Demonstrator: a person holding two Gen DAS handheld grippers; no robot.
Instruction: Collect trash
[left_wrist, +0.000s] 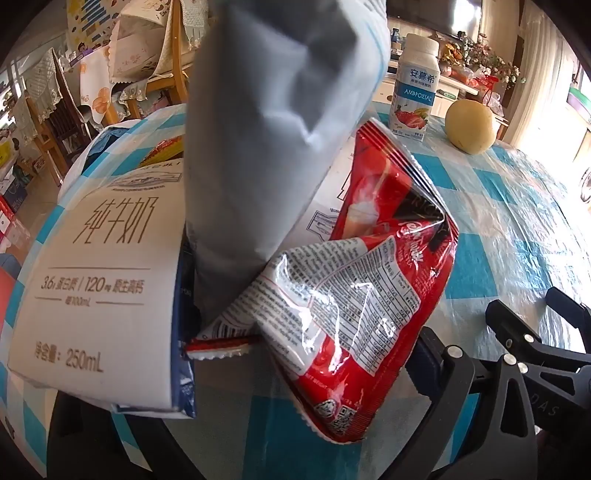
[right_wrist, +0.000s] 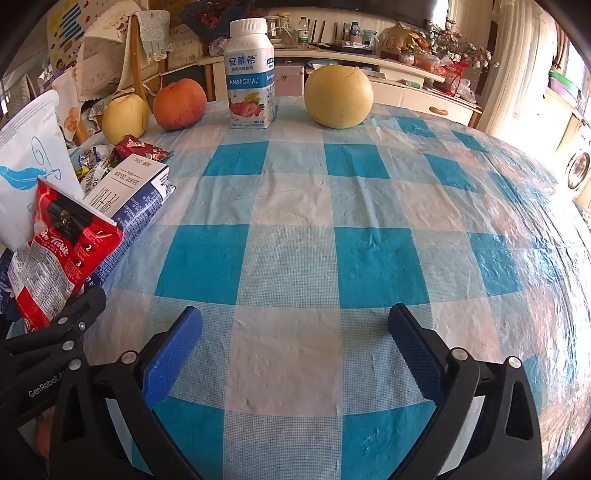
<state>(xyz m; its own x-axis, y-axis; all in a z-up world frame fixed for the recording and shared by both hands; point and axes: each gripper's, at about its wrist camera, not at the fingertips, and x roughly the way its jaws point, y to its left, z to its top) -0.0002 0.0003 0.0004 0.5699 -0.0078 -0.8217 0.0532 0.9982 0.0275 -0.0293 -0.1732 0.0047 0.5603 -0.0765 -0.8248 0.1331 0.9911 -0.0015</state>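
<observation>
My left gripper (left_wrist: 266, 373) is shut on a bundle of trash: a white and blue milk carton (left_wrist: 99, 280), a pale grey-white bag (left_wrist: 266, 122) and a red snack wrapper (left_wrist: 354, 295). The bundle fills the left wrist view and hides most of the fingers. In the right wrist view the same carton (right_wrist: 129, 199), white bag (right_wrist: 29, 173) and red wrapper (right_wrist: 55, 258) hang at the far left, above the left gripper's black frame. My right gripper (right_wrist: 295, 339) is open and empty over the blue checked tablecloth (right_wrist: 369, 258). More wrappers (right_wrist: 136, 147) lie behind the carton.
A strawberry yoghurt bottle (right_wrist: 251, 74) stands at the table's far side, with a yellow melon (right_wrist: 338, 96) to its right and an orange-red apple (right_wrist: 179, 105) and a yellow pear (right_wrist: 125, 118) to its left. Chairs and a cluttered sideboard stand beyond the table.
</observation>
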